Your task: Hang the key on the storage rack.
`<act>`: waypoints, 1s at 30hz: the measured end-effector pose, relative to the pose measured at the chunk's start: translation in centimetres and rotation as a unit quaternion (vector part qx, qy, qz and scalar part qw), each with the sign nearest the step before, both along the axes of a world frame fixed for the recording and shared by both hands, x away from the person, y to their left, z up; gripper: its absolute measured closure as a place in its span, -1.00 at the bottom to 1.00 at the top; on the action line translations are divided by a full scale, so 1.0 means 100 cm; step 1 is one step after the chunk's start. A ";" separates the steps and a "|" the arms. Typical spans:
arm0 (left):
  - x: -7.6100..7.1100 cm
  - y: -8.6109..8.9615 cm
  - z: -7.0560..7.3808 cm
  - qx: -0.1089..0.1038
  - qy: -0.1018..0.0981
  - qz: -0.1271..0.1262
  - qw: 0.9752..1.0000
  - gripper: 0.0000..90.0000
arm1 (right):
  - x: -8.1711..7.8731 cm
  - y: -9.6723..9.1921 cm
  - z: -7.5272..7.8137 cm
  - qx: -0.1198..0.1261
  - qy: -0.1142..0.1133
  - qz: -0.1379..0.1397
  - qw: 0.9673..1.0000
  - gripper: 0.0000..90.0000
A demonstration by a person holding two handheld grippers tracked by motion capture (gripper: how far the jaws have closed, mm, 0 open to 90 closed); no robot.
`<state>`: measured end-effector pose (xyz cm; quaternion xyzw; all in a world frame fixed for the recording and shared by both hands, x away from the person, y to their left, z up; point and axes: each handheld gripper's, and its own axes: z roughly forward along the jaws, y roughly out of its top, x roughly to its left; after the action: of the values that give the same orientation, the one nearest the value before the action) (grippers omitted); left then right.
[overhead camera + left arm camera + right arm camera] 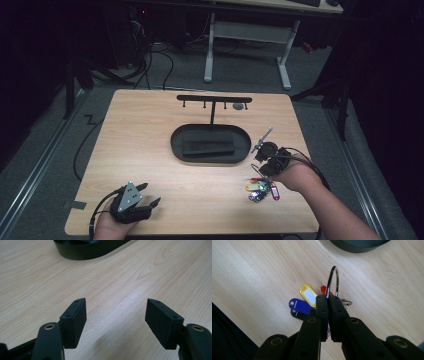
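Key ring (pixel 333 281) with coloured tags: pinched edge-on between the pressed-together jaws of the right gripper (pixel 328 302), the steel loop standing upright just past the jaw tips. Yellow tag (pixel 308 293) and blue tag (pixel 299 305) fanned out on the table (pixel 257 272) just below and to the left of the tips, a red tag (pixel 323 290) partly hidden behind the loop. In the high view, the bunch of tags (pixel 261 190) lying at the near right of the tabletop, directly beside the right gripper (pixel 270 156).

Left gripper (pixel 115 322): jaws spread wide, nothing between them, bare wood beneath; parked well apart from the bunch, at the near left of the table in the high view (pixel 134 201).

Step in hand, as judged: grasp completed, lift not yet begun, tags resting on the wood.

Likely destination: hook rack (pixel 214 99) standing beyond the oval black tray (pixel 210 144), ahead of the right gripper and slightly to its left. One small grey item hanging near the rack's right end; identity not discernible.

Requirements for the next move:
- Maintain the pinch on the loop; thin, smooth wire, prone to rotating in the pads.
- Raise until all tags hang free of the table.
- Carry forward over the tray.
- Present the open part of the loop to a free hook, then lower and release.
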<state>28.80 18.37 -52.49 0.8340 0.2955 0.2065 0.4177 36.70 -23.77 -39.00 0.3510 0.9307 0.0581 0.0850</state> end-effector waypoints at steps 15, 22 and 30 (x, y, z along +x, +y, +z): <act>-0.001 -0.007 0.004 -0.009 -0.005 -0.024 1.000 -0.27 | 0.000 0.009 0.060 -0.022 -0.031 0.005 0.999 0.95; -0.002 -0.006 0.002 -0.008 -0.002 -0.022 1.000 -0.28 | 0.004 0.015 0.082 -0.010 -0.052 0.006 0.999 0.95; -0.008 -0.003 0.002 0.006 -0.006 -0.017 1.000 -0.28 | 0.014 0.019 0.084 -0.003 -0.043 0.007 0.999 0.95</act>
<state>27.99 18.08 -52.29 0.8403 0.2772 0.2058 0.4180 38.10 -21.85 -30.65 0.3416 0.9286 0.0713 0.1258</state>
